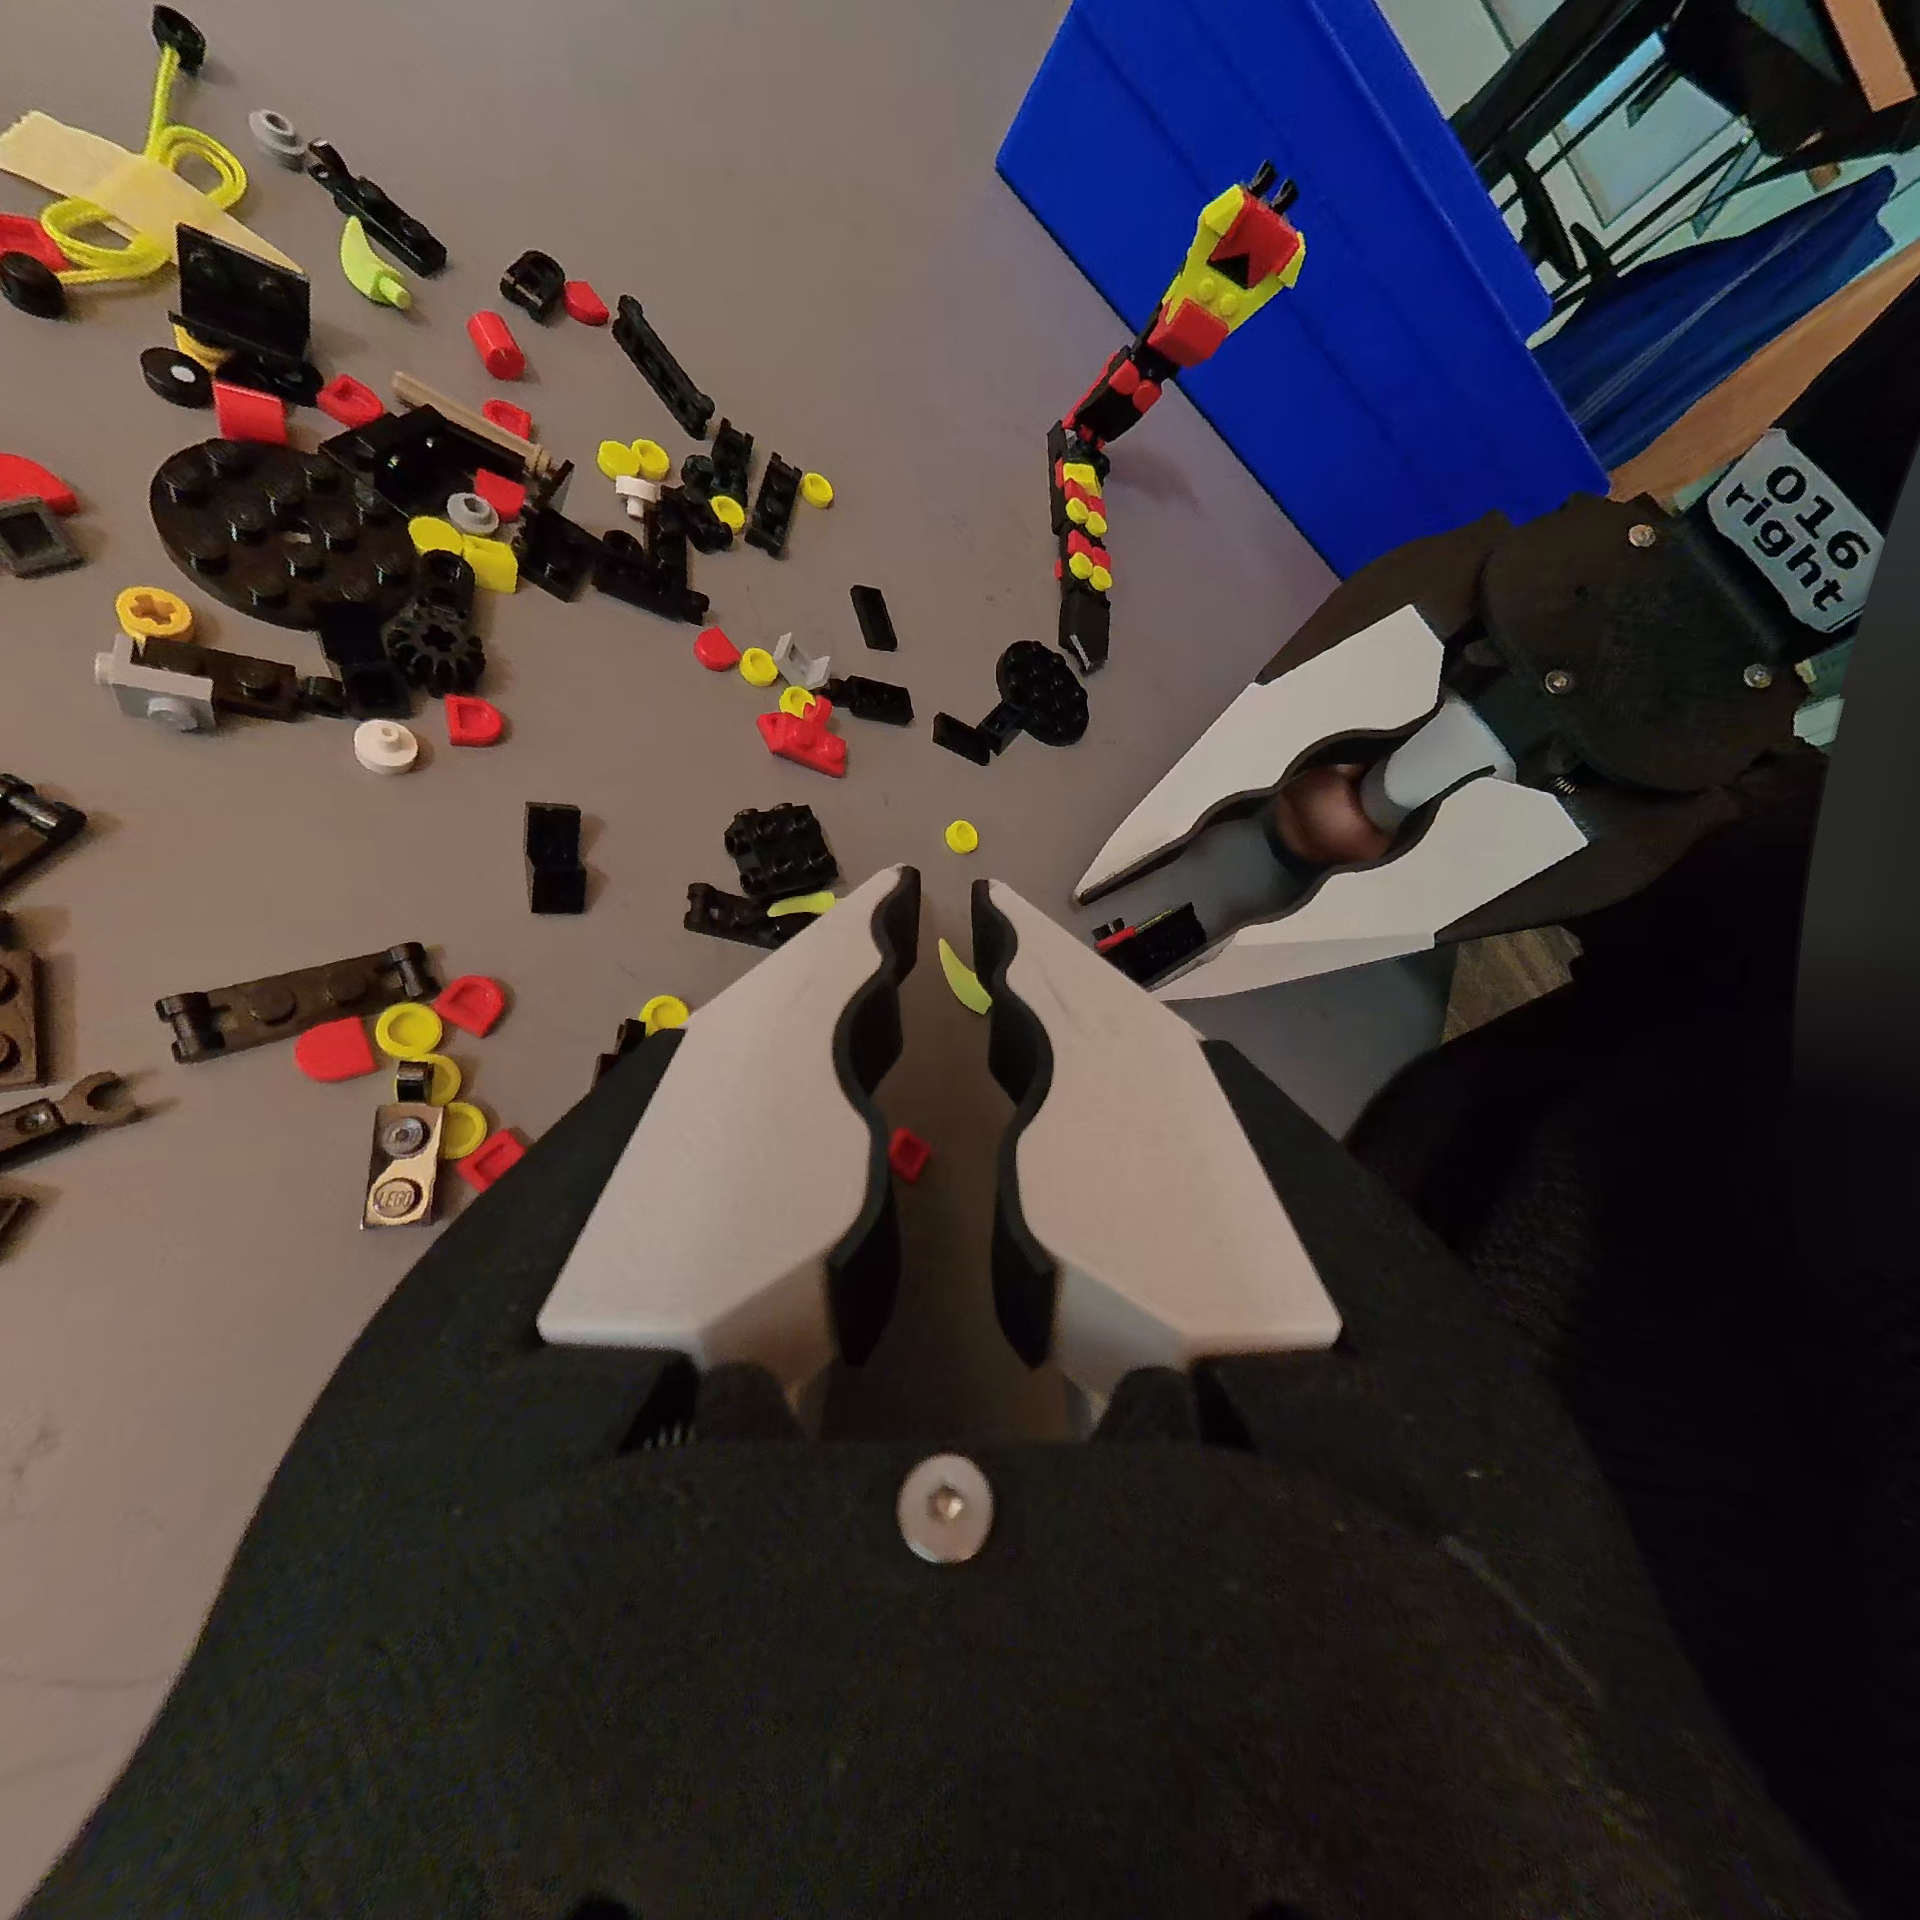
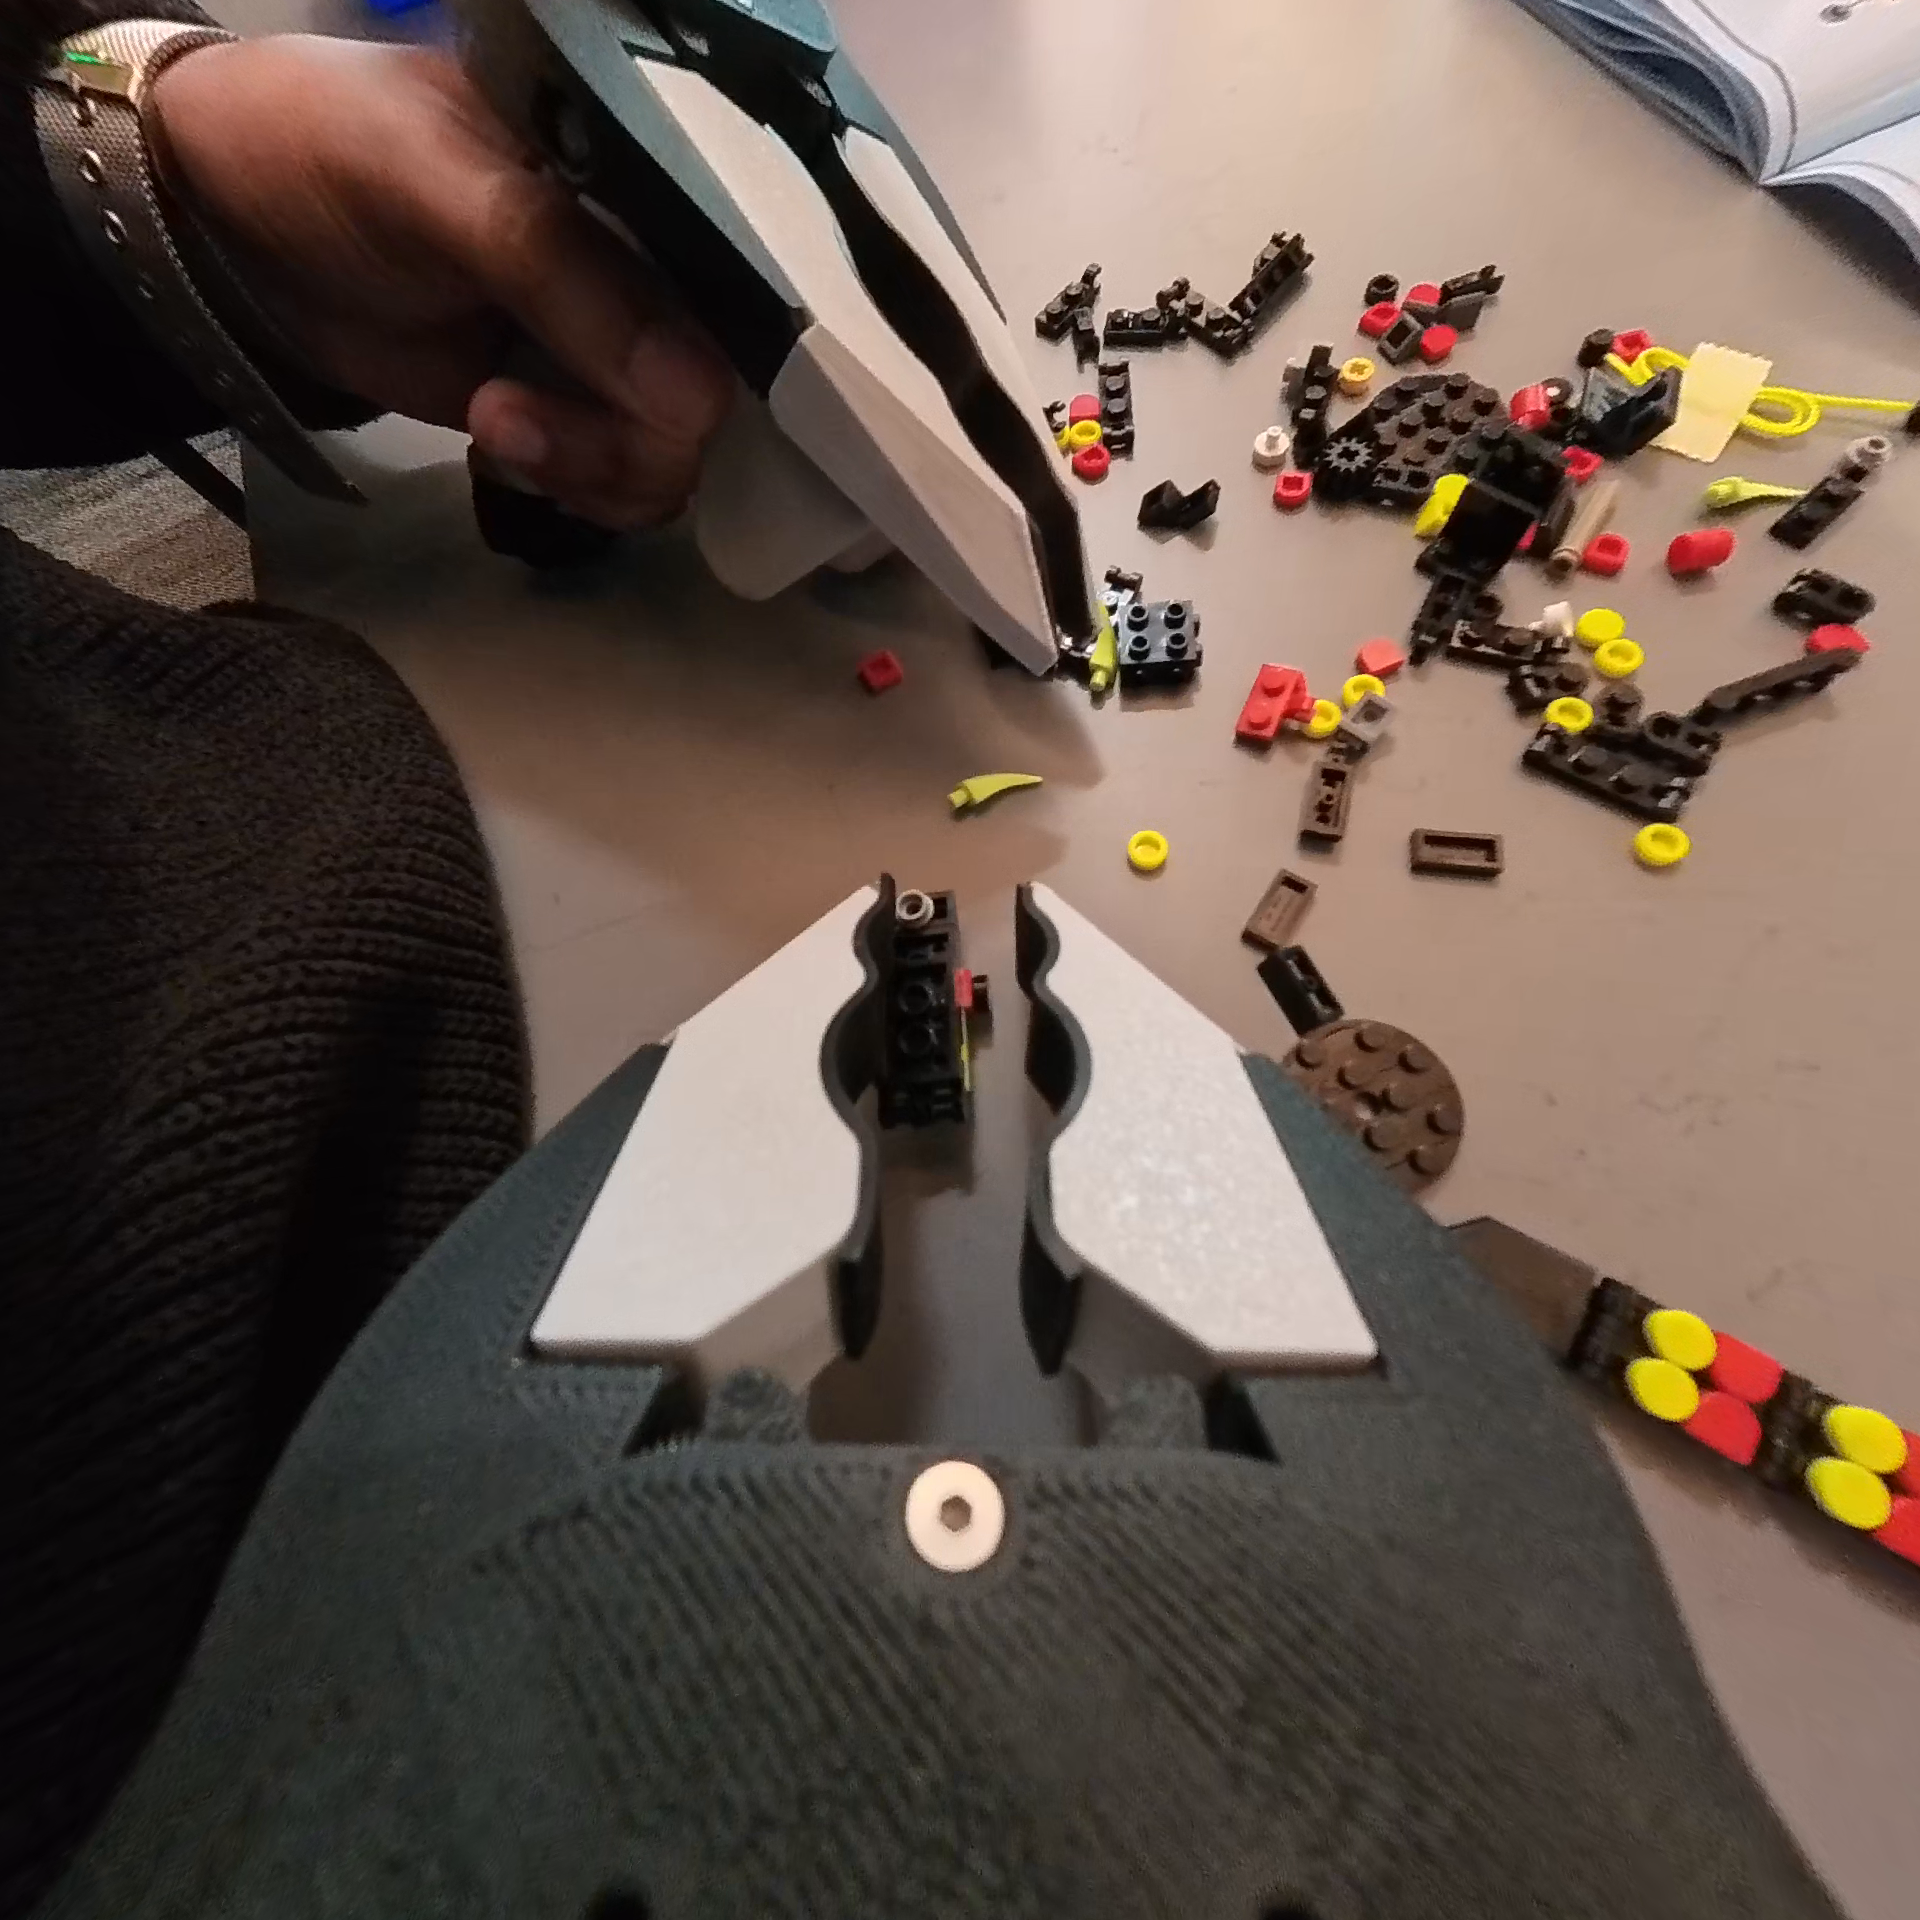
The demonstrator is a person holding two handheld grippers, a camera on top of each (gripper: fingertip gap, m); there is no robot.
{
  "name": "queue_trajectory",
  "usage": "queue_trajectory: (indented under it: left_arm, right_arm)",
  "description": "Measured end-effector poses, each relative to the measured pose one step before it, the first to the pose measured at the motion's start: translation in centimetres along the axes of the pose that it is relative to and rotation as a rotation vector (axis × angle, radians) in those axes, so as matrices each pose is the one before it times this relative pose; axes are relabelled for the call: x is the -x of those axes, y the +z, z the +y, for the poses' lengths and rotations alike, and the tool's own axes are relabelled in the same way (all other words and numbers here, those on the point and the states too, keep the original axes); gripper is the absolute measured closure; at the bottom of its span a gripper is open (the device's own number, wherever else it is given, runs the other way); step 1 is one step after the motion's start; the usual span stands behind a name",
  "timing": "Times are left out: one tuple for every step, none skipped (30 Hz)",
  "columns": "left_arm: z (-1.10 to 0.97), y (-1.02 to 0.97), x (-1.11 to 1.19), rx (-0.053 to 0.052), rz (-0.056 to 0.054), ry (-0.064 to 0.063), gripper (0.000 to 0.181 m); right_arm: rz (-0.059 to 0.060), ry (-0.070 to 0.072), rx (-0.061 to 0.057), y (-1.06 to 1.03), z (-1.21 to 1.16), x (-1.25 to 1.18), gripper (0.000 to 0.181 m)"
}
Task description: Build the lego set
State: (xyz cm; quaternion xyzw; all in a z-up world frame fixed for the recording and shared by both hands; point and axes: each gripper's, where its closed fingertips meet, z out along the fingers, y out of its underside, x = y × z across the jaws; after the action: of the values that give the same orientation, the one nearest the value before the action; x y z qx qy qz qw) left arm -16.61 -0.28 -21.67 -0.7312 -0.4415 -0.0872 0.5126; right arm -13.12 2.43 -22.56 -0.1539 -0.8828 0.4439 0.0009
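**Lego bits all over the bench, both tongs down low**

Biggest thing first: the smooth grey bench [image 1: 935, 156] takes up most of both views, with a glossy blue bin [image 1: 1299, 312] in the upper right of the left wrist view. Loose lego pieces [image 1: 436, 520] are scattered across the upper left there, mostly black plates plus little round yellow and red tiles, and a round studded black plate [image 1: 270, 530]. A part-built snake-like model [image 1: 1164, 384] in black, red and yellow runs up the upper middle, just in front of the bin.

The left tongs [image 1: 945, 894], with matte white fingers and wavy black pads, sit at the centre with only a narrow gap. A curved lime horn piece [image 1: 961, 977] shows in that gap, but I can't tell if it's pinched.

In the right wrist view, the right tongs [image 2: 951, 904] are parted, and a stack of black studded bricks [image 2: 925, 1013] rests against the left-side pad, clear of the other one. Another lime horn [image 2: 992, 792] lies on the bench just above.
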Motion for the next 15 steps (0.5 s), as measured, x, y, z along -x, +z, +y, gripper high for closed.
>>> queue_trajectory:
  left_arm:
    - [-0.001, 0.008, -0.002, 0.0005, 0.0002, -0.0001, 0.174]
    - [0.008, 0.012, -0.003, 0.0002, 0.0001, -0.0001, 0.174]
    - [-0.002, 0.001, -0.007, -0.0002, 0.0004, -0.0002, 0.174]
    - [0.008, -0.004, -0.012, 0.0001, 0.0003, -0.0003, 0.174]
    - [0.004, -0.002, 0.000, 0.0003, 0.0000, 0.0000, 0.174]
    - [0.004, -0.002, 0.001, 0.0003, 0.0000, 0.0002, 0.174]
    - [-0.001, 0.001, -0.023, -0.0001, 0.0005, 0.0001, 0.174]
    - [0.002, -0.001, -0.009, 0.0001, 0.0006, -0.0002, 0.174]
    - [0.004, 0.006, -0.012, 0.0004, 0.0004, 0.0000, 0.174]
    - [0.012, 0.002, -0.014, 0.0004, 0.0004, 0.0004, 0.174]
    - [0.005, -0.002, -0.018, 0.0004, 0.0003, 0.0005, 0.174]
    - [0.009, 0.004, -0.018, 0.0002, 0.0006, 0.0004, 0.174]
    - [0.016, 0.008, -0.032, 0.0008, 0.0012, 0.0002, 0.174]
    - [0.039, 0.020, -0.051, 0.0026, 0.0025, 0.0001, 0.174]
    - [0.073, 0.019, -0.100, 0.0041, 0.0047, 0.0007, 0.174]
  right_arm:
    - [0.0000, 0.0002, 0.0002, 0.000, 0.000, -0.008, 0.160]
    - [0.0000, 0.0000, -0.0001, 0.001, -0.001, 0.000, 0.160]
    - [0.0003, -0.0002, 0.0001, -0.008, 0.007, -0.008, 0.160]
    - [0.0002, -0.0002, -0.0002, -0.005, -0.010, -0.002, 0.160]
    - [0.0000, 0.0000, 0.0000, -0.001, 0.003, 0.010, 0.160]
    - [-0.0001, 0.0000, -0.0001, 0.001, -0.002, 0.002, 0.160]
    - [-0.0002, 0.0000, -0.0002, -0.004, -0.011, 0.005, 0.160]
    - [-0.0001, -0.0003, 0.0000, 0.000, 0.000, -0.001, 0.160]
    - [0.0003, -0.0006, 0.0000, -0.007, -0.005, 0.003, 0.160]
    - [0.0003, -0.0007, 0.0002, -0.003, 0.006, 0.001, 0.160]
    - [0.0003, -0.0005, 0.0001, -0.016, 0.001, 0.001, 0.160]
    - [0.0002, -0.0004, -0.0006, -0.011, -0.007, 0.002, 0.160]
    - [0.0000, -0.0006, -0.0009, -0.016, -0.017, 0.015, 0.160]
    - [0.0002, -0.0006, -0.0014, -0.033, -0.023, -0.002, 0.160]
    - [0.0004, -0.0004, -0.0012, -0.027, -0.026, 0.000, 0.160]
